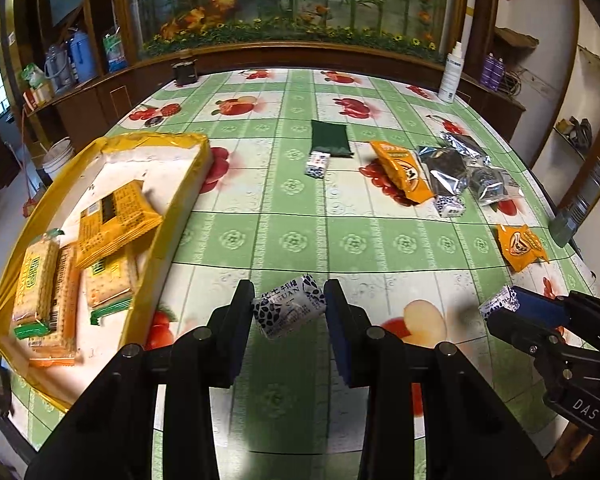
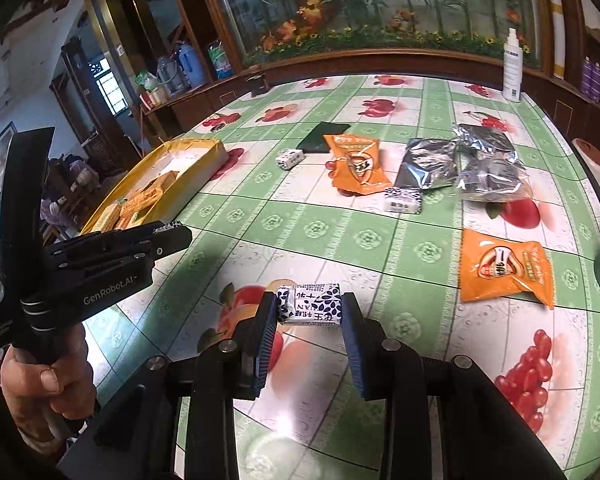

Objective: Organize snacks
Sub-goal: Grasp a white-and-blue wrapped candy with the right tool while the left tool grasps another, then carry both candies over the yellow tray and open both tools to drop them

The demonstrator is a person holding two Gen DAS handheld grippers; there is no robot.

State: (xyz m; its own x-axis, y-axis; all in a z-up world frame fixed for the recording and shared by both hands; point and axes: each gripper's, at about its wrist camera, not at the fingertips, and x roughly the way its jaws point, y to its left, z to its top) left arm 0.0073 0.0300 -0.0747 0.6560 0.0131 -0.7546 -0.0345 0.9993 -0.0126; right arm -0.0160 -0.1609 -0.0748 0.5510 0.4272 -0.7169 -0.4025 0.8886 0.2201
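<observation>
Left tool (image 1: pixel 288 304) clamped on one wrapped candy (image 1: pixel 289 307); right tool (image 2: pixel 310 312) clamped on another (image 2: pixel 310 309), both above the counter (image 1: pixel 284 236). Step: carrying. Next, likely: release into the yellow tray (image 1: pixel 180 200).

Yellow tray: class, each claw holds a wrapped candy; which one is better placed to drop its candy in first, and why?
Left. The left claw with its candy is right beside the yellow tray; the right claw is farther off.

Soft daylight fills both fisheye views. The glossy tablecloth (image 1: pixel 284 216) shows pale glare near the bottom edge, soft shadows under the grippers, strongly bowed edges, dark vignetted corners and mild blur at the periphery.
</observation>
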